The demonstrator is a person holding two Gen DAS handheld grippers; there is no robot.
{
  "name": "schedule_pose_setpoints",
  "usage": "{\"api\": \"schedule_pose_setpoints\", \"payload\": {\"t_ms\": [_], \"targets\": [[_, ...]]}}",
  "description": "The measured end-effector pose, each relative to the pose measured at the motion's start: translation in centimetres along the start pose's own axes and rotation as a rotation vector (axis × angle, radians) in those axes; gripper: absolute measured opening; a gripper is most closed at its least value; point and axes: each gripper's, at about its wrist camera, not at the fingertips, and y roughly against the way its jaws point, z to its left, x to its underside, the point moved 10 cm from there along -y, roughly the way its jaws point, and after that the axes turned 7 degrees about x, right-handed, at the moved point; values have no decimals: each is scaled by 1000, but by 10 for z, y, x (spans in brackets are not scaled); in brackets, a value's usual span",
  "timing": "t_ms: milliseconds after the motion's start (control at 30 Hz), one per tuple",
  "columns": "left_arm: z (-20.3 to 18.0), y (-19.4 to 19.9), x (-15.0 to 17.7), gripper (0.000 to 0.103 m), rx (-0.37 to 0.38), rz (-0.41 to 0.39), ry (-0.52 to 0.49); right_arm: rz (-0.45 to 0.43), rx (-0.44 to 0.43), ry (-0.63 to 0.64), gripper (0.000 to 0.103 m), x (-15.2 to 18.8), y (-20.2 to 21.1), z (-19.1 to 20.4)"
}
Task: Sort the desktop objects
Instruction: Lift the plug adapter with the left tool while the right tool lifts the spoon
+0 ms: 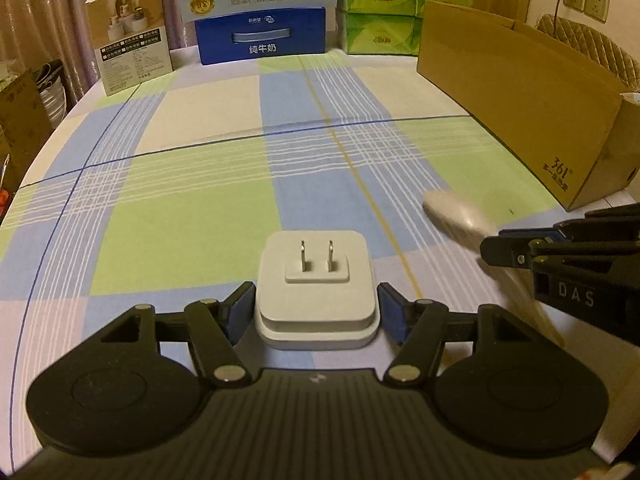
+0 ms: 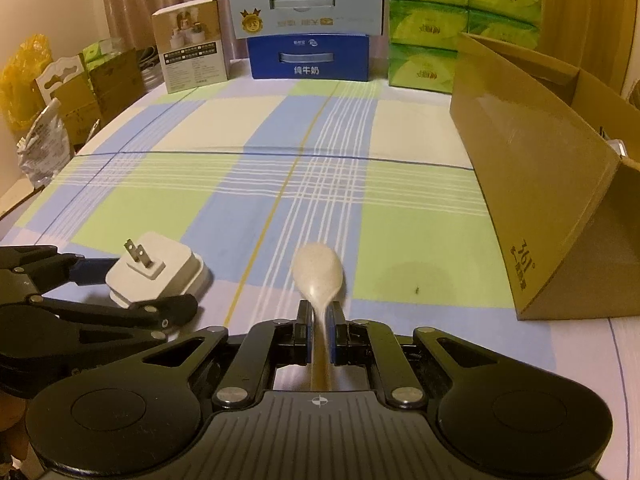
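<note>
A white two-prong plug adapter (image 1: 316,280) sits between the blue pads of my left gripper (image 1: 316,304), which is shut on its sides, prongs facing away. In the right wrist view the same adapter (image 2: 160,272) and left gripper (image 2: 144,292) show at the lower left. My right gripper (image 2: 320,320) is shut on the brown handle of a pale spoon (image 2: 318,272), bowl pointing forward over the checked tablecloth (image 2: 420,240). From the left wrist view the spoon (image 1: 452,216) is blurred, sticking out of the right gripper (image 1: 516,248) at the right edge.
An open cardboard box (image 2: 540,200) stands along the right side of the table. At the back are a blue milk carton (image 2: 308,60) under a light blue one (image 2: 306,4), green tissue packs (image 2: 428,20) and a small product box (image 2: 192,52). Bags and boxes crowd the left.
</note>
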Motion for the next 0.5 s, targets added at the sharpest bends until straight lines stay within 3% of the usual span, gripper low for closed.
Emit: {"api": "schedule_pose_setpoints", "payload": {"t_ms": [500], "targets": [[2,-3,-2,62,-11,-10,9,15,1,-4,3,0,-7,-1]]}}
